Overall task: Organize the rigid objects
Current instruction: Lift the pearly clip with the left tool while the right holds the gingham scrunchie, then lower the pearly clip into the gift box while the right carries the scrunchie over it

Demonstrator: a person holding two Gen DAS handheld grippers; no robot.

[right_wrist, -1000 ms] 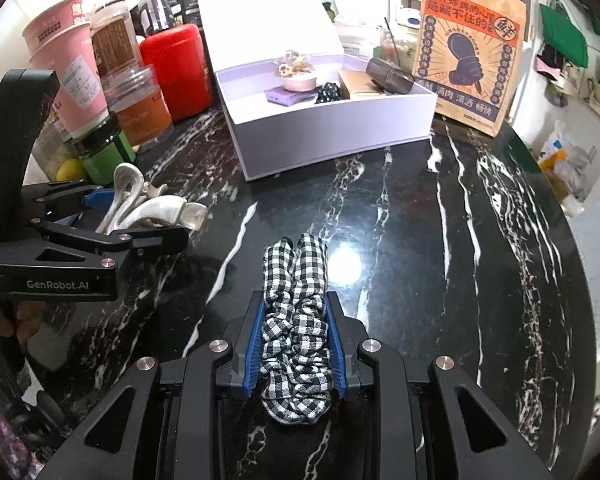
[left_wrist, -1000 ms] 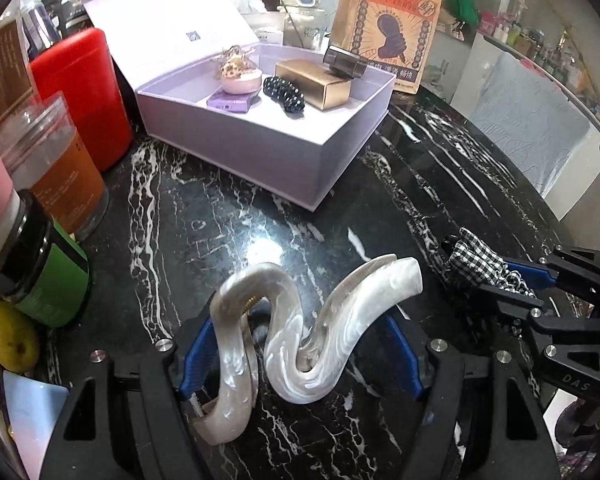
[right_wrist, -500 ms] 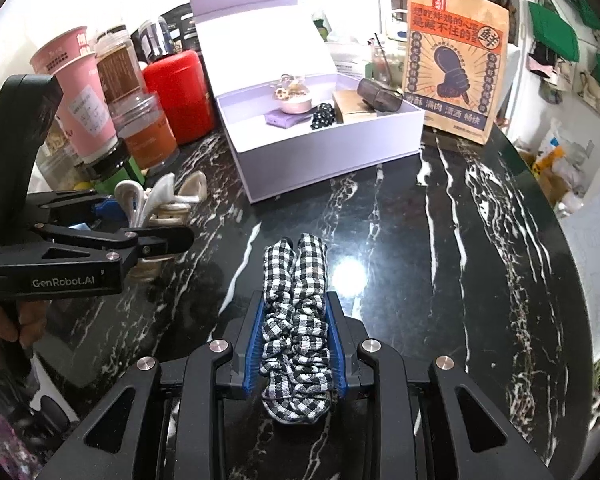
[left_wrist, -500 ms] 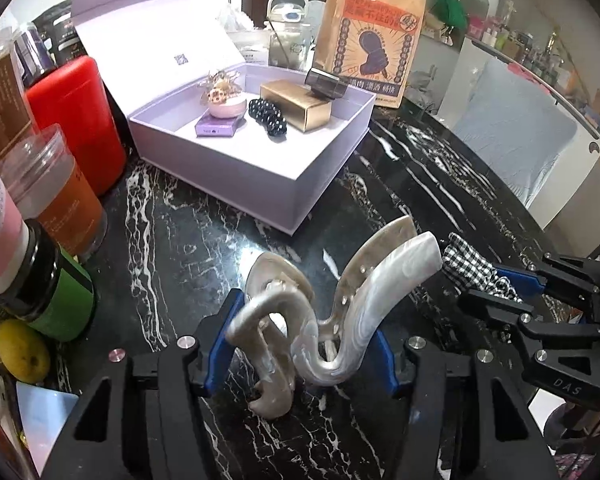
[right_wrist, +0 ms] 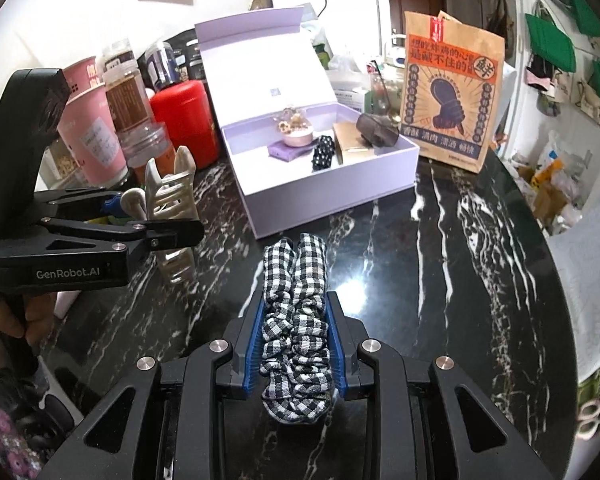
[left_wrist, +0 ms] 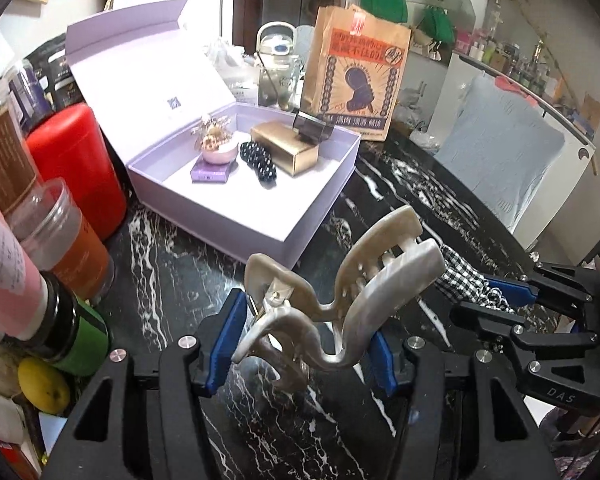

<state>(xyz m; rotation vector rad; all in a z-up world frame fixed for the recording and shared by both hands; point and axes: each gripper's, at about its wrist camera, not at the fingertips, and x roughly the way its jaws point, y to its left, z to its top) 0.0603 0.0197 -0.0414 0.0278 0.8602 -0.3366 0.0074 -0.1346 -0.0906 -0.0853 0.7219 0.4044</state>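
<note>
A pearl-white hair claw (left_wrist: 332, 304) is clamped between the blue pads of my left gripper (left_wrist: 300, 344) and held above the black marble table (left_wrist: 172, 272), its teeth pointing up and to the right. In the right wrist view the same hair claw (right_wrist: 172, 196) sticks up from the left gripper (right_wrist: 156, 216) at the left. My right gripper (right_wrist: 294, 336) is shut on a black-and-white checked scrunchie (right_wrist: 294, 320), also lifted. Behind both stands an open lavender box (left_wrist: 320, 216) holding a gold box (left_wrist: 288, 148), a black beaded clip (left_wrist: 260, 162) and a pink jar (left_wrist: 218, 148).
A red canister (left_wrist: 72, 168), several jars (left_wrist: 64, 240) and a lemon (left_wrist: 44, 386) crowd the table's left side. A printed paper bag (right_wrist: 452, 100) stands behind the box. The round table's edge (right_wrist: 556, 280) curves down the right side, with dark marble between box and grippers.
The left jaws have closed on the hair claw and tipped it upright off the table. Both grippers have risen, so the box looks farther below and away.
</note>
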